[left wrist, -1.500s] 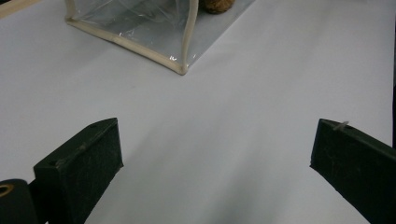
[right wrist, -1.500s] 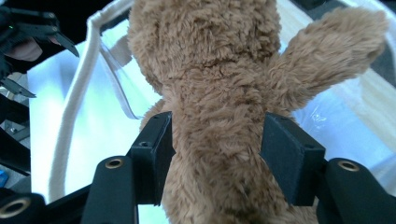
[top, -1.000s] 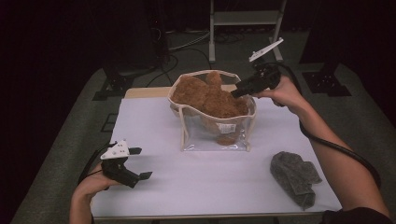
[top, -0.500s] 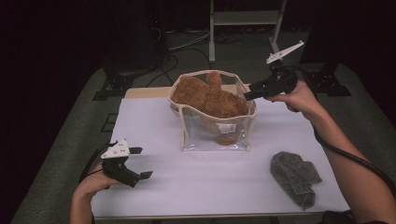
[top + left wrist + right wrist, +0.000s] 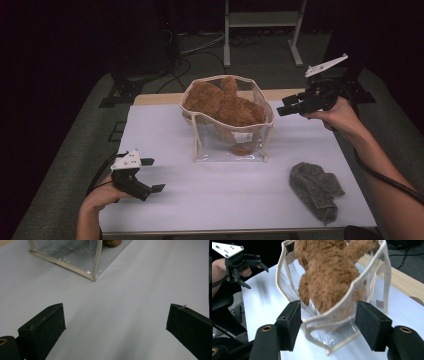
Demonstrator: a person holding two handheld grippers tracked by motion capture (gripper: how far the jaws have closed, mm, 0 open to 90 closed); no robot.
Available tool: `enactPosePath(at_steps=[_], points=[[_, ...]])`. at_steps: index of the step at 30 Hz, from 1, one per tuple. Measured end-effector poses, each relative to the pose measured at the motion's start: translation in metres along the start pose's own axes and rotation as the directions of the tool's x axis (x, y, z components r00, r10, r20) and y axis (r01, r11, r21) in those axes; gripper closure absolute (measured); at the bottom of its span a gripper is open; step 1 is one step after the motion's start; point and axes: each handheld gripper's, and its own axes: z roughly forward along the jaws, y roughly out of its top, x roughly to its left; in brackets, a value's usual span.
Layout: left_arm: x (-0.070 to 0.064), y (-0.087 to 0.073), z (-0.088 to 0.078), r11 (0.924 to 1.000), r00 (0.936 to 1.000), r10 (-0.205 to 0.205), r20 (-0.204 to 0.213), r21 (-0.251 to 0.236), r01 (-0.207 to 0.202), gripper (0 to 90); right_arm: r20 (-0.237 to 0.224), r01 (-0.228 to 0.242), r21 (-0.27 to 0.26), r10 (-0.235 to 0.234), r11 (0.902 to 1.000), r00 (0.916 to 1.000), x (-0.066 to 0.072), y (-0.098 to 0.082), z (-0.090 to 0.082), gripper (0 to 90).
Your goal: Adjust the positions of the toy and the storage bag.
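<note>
A clear bag (image 5: 227,145) with cream trim stands mid-table, stuffed with a brown plush bear (image 5: 225,102). My right gripper (image 5: 282,111) hovers just right of the bag's top edge and points at it. Its jaws have just been opening. In the right gripper view the bag's rim (image 5: 372,267) and the bear (image 5: 329,272) show between the jaws of the right gripper (image 5: 328,322), and the pads do not press on them. My left gripper (image 5: 154,175) rests open at the front left with nothing in it. The left gripper (image 5: 115,322) faces the bag's lower corner (image 5: 75,255).
A crumpled grey cloth (image 5: 316,189) lies at the front right of the white table top (image 5: 165,125). A wooden strip (image 5: 150,98) runs along the far edge. Behind the table stand a metal rack (image 5: 262,20) and cables on the floor.
My right gripper has drawn back to the right, off the top of the bag, and its jaws stand wider. The left gripper and the bag have kept still.
</note>
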Motion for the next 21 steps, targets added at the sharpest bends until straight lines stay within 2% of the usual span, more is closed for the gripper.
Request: enactPosePath(at_steps=[5, 12, 14, 21], points=[[0.000, 0.000, 0.000, 1.0000, 1.0000, -0.004, 0.003, -0.003, 0.005, 1.5, 0.005, -0.024, -0.006, 0.024, 0.9997, 0.9997, -0.002, -0.013, -0.009, 36.3], [0.000, 0.001, 0.004, 1.0000, 1.0000, -0.005, 0.007, 0.001, 0.005, 1.5, 0.004, -0.041, -0.008, 0.041, 0.9991, 0.9991, -0.003, -0.029, -0.011, 35.6], [0.000, 0.002, 0.005, 1.0000, 0.9999, -0.004, 0.011, -0.001, 0.004, 1.5, -0.002, -0.055, -0.019, 0.055, 0.9983, 0.9985, -0.002, -0.039, -0.013, 35.6], [0.000, 0.002, 0.008, 1.0000, 0.9998, 0.000, 0.018, 0.009, 0.000, 1.5, -0.001, -0.070, -0.030, 0.070, 0.9971, 0.9976, -0.002, -0.051, -0.017, 35.3]])
